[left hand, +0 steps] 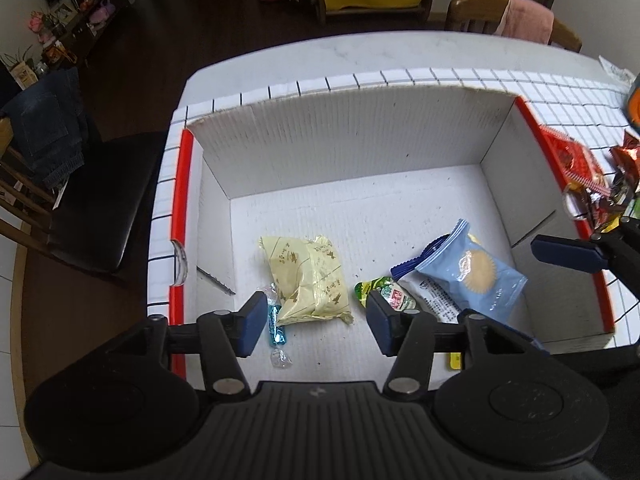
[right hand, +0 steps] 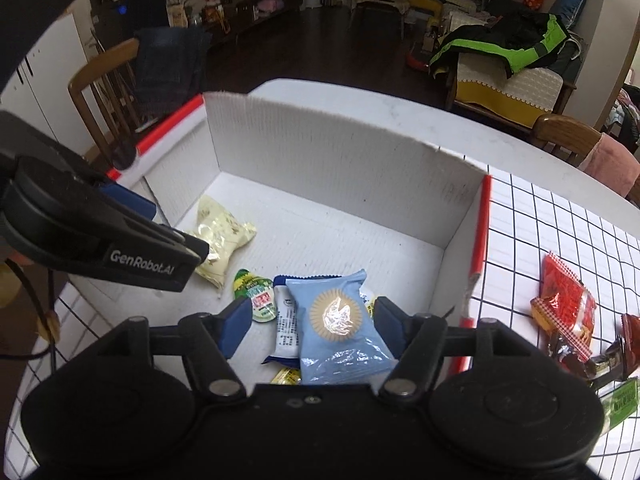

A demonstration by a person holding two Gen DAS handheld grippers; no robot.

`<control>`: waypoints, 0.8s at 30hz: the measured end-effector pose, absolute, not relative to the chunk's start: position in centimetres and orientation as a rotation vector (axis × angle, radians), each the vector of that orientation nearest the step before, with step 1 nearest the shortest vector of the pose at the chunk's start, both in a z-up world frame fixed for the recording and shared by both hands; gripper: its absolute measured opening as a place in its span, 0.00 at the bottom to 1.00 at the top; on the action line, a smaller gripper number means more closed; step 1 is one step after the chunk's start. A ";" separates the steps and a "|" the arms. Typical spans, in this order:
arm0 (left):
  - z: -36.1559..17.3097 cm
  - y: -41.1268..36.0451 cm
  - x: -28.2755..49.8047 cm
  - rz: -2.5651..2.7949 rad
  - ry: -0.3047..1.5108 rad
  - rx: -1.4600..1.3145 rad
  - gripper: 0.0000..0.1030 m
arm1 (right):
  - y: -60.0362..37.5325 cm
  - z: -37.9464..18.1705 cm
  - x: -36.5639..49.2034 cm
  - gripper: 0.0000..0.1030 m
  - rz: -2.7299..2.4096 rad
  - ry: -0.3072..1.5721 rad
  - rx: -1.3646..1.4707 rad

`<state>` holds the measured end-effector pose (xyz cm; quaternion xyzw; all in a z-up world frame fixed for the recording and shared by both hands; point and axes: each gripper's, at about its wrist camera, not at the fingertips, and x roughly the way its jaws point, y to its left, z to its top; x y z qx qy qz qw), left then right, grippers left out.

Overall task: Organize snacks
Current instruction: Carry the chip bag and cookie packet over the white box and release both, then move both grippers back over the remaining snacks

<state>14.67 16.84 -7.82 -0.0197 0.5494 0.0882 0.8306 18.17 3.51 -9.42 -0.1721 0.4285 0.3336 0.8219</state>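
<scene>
Both my grippers, left gripper (left hand: 316,322) and right gripper (right hand: 310,330), spread, holding nothing. Several snacks in box (left hand: 360,132); red packets (right hand: 566,300) wait at table's right edge.

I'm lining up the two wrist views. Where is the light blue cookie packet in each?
Left wrist: light blue packet lies lower right, on the box floor.
Right wrist: it lies bottom centre, between the open fingers.
Shared landmark: the green jelly cup sits just left of it in both.
</scene>
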 end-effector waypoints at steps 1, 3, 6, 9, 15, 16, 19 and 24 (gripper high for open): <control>-7.6 16.8 14.5 0.185 1.159 -0.043 0.53 | 3.3 -9.1 18.1 0.67 0.712 0.906 -0.355; -7.0 16.5 14.0 0.178 1.140 -0.045 0.55 | 2.8 -8.4 17.8 0.69 0.716 0.893 -0.335; -5.9 15.9 13.2 0.172 1.104 -0.034 0.60 | 2.0 -7.2 17.3 0.73 0.719 0.867 -0.314; -4.9 15.2 12.5 0.164 1.059 -0.012 0.63 | 1.0 -6.1 16.8 0.76 0.729 0.844 -0.287; -2.7 13.7 11.0 0.162 0.973 0.002 0.69 | -1.2 -4.5 16.2 0.80 0.728 0.845 -0.230; -2.4 13.4 10.8 0.156 0.961 -0.001 0.70 | -1.7 -4.3 16.1 0.81 0.732 0.842 -0.222; -1.6 12.6 10.3 0.138 0.932 -0.010 0.73 | -3.0 -3.5 15.6 0.83 0.735 0.825 -0.203; -0.6 10.9 9.9 0.104 0.899 -0.024 0.75 | -5.6 -2.3 15.1 0.88 0.733 0.799 -0.157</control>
